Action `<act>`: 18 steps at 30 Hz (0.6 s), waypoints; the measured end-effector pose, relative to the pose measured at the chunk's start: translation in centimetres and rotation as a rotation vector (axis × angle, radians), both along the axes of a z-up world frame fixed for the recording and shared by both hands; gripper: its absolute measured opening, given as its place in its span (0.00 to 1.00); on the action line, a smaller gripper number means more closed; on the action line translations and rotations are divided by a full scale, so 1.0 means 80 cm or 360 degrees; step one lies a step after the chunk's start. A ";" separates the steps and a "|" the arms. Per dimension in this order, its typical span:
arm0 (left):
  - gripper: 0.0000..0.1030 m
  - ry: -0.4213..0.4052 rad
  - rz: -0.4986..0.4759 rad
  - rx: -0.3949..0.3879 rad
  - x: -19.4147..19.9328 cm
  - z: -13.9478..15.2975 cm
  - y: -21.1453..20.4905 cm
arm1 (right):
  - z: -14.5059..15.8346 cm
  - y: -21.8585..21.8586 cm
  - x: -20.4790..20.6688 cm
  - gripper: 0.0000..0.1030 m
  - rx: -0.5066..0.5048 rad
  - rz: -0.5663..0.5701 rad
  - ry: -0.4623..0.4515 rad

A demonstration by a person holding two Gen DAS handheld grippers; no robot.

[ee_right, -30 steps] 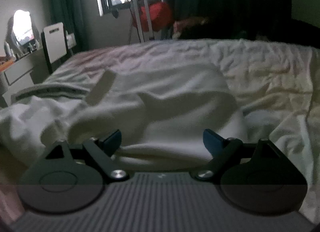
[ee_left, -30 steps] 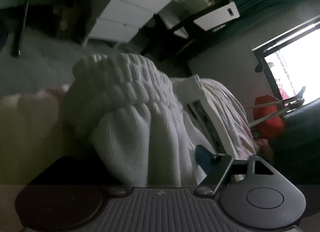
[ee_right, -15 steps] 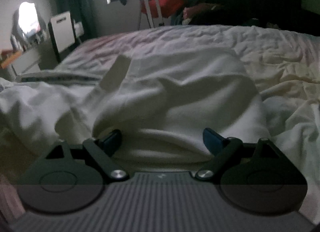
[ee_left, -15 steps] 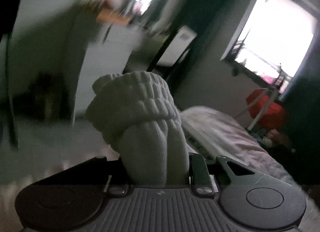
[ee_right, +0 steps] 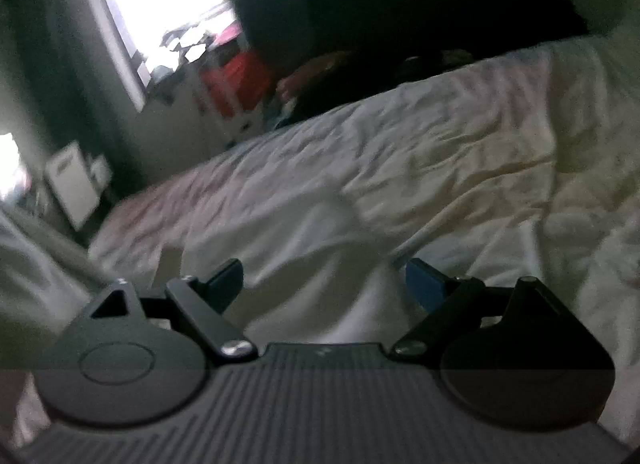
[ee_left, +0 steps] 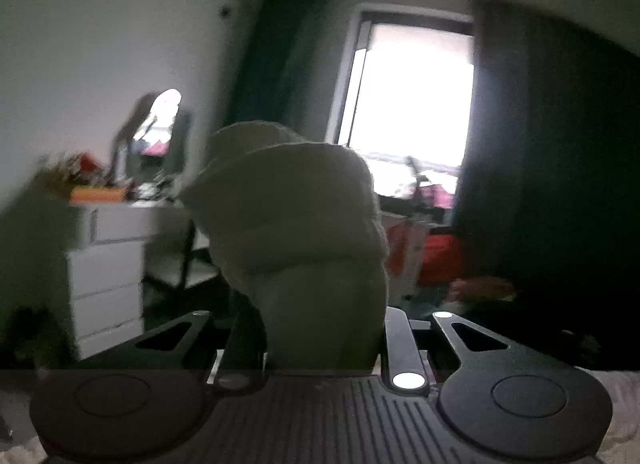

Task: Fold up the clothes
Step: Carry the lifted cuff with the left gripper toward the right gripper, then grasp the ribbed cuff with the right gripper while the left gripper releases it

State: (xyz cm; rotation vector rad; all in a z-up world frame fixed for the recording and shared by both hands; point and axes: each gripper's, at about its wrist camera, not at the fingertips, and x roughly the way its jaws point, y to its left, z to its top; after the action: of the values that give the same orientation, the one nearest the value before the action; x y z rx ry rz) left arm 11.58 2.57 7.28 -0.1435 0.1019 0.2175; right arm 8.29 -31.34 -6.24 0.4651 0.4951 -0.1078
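Two tools on the job, one loaded, one empty.

I've just closed my left tool (ee_left: 322, 338) on the bunched cuff of the white garment (ee_left: 296, 223) and lifted it off the bed toward the window (ee_left: 412, 103); my right tool (ee_right: 324, 282) hangs open over the cloth left on the bed (ee_right: 460, 151). I judge the garment ready to spread for folding.

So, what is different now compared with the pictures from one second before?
The left gripper closed on the bunched white garment, which a second ago lay between open jaws, and raised it: bed and drawers then, window and wall now. The right gripper tilted, so the bed looks slanted. It stays open and empty above the white cloth.
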 end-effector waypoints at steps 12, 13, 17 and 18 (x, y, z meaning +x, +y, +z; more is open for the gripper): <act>0.17 -0.0021 -0.0433 0.0355 0.026 -0.074 -0.285 | -0.003 -0.082 -0.009 0.87 0.0253 -0.0312 -0.0061; 0.17 -0.0006 -0.0479 0.0393 0.025 -0.090 -0.307 | -0.002 -0.086 -0.010 0.87 0.0247 -0.0329 -0.0073; 0.18 0.0143 -0.0665 0.0560 0.019 -0.165 -0.378 | -0.007 -0.110 -0.012 0.87 0.0270 -0.0412 -0.0089; 0.18 0.0191 -0.0703 0.0611 0.018 -0.185 -0.391 | -0.011 -0.116 -0.012 0.87 0.0294 -0.0427 -0.0083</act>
State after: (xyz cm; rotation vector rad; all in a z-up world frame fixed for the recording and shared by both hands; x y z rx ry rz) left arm 12.99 -28.72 -7.53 0.2743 0.2056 -0.1976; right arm 7.31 -40.61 -7.10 0.7125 0.3907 -0.3089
